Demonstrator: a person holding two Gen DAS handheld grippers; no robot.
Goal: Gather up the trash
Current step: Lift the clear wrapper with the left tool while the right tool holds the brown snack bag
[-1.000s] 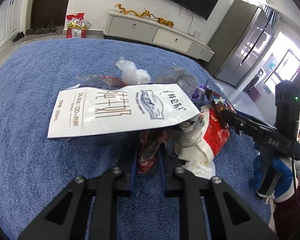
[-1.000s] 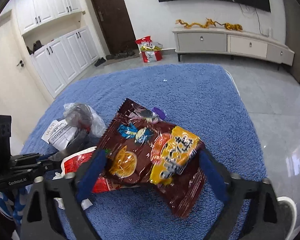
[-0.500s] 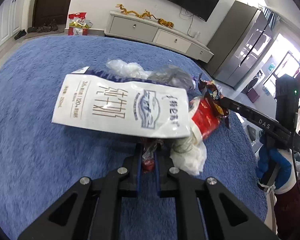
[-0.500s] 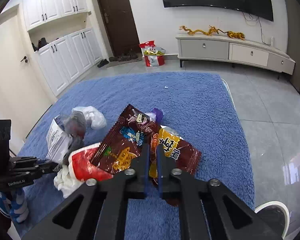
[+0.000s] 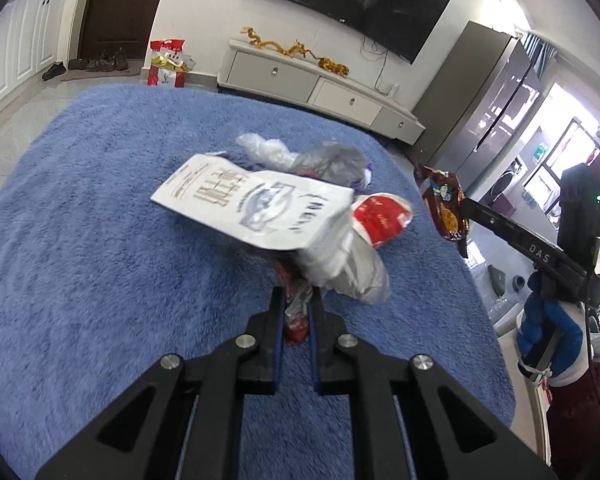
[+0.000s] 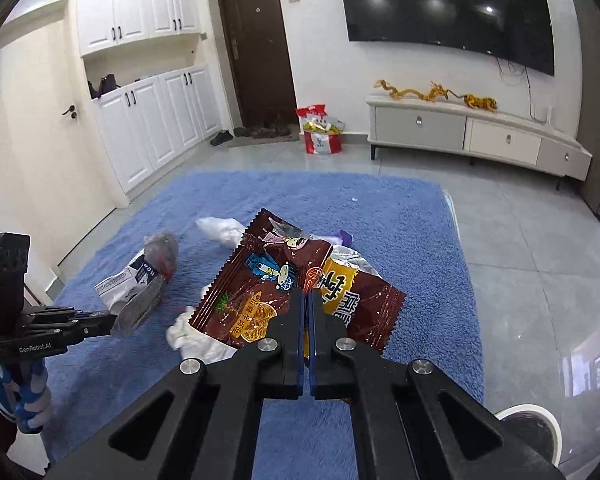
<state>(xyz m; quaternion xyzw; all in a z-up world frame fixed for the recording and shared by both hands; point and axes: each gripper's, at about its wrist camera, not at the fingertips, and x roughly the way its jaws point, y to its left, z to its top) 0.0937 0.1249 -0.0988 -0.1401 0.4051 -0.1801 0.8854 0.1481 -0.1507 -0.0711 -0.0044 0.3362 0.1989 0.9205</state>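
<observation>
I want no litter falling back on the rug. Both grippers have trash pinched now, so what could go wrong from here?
1. The left gripper pinches only a thin twist of plastic under a bunch: the white pouch and the red-and-white wrapper may slip off.
2. The right gripper grips the brown snack bag near one edge, so it may slide out.
3. A white wad lies ungrabbed on the blue rug and may be missed.
</observation>
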